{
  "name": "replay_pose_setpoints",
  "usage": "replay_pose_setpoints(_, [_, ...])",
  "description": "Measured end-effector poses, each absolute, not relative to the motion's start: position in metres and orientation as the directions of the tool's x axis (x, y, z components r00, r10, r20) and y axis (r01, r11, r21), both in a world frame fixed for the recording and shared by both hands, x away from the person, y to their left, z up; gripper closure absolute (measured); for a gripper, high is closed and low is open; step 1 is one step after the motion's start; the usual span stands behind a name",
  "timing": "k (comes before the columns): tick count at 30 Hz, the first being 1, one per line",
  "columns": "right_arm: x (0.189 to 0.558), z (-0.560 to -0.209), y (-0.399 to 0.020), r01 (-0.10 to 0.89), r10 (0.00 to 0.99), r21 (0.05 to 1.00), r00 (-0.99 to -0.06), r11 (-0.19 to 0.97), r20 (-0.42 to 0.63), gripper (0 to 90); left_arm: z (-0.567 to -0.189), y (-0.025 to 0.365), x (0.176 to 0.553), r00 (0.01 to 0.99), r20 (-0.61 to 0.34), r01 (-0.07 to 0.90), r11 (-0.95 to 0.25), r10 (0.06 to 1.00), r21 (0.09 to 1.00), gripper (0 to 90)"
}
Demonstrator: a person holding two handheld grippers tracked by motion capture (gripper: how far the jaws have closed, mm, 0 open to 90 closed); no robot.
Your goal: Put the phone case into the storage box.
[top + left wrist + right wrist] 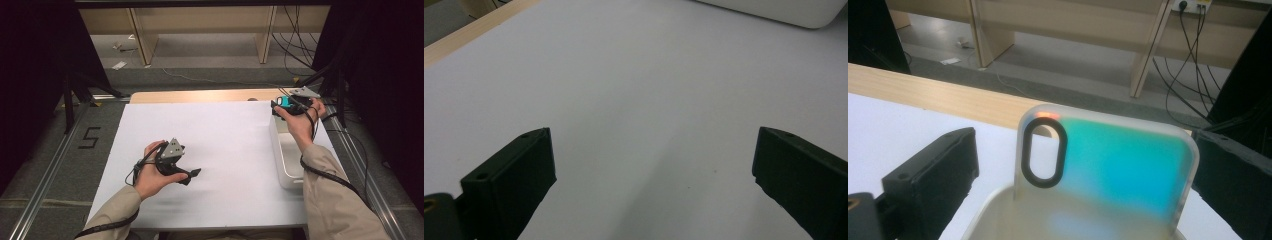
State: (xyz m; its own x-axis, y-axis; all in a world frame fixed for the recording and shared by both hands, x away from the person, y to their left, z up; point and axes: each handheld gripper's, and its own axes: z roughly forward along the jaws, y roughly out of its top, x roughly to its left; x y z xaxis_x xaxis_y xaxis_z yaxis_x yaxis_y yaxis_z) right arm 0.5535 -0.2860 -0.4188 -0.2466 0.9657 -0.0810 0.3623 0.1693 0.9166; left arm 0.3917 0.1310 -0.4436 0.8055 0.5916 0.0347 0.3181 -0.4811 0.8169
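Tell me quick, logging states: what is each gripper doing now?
Left gripper: open, empty, over the white sheet.
Right gripper: open around the teal phone case, pads apart from it.

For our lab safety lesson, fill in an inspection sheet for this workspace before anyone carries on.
Surface: white sheet covers the wooden table; flat and clean.
Job's things: teal phone case stands upright with its lower end inside the white tub at the sheet's right edge.
Clutter: nothing seen on the sheet.
Grippers: left claw open over bare sheet, nothing between its jaws; right claw open around the case, one jaw clearly apart from it.
Cables: a black cable trails along the right sleeve; loose wires hang behind the table.
Surroundings: wooden shelving, paper scraps on the floor, a taped 5.
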Motion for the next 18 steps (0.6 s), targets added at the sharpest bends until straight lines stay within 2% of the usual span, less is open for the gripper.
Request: replay_pose_setpoints(18, [0.5508, -0.4108, -0.2864, 0.313, 0.970, 0.936, -0.223, 0.162, -0.094, 0.6, -0.4435, 0.1308, 0.3919, 0.806, 0.036, 0.316, -0.482, 0.590, 0.817, 2.9])
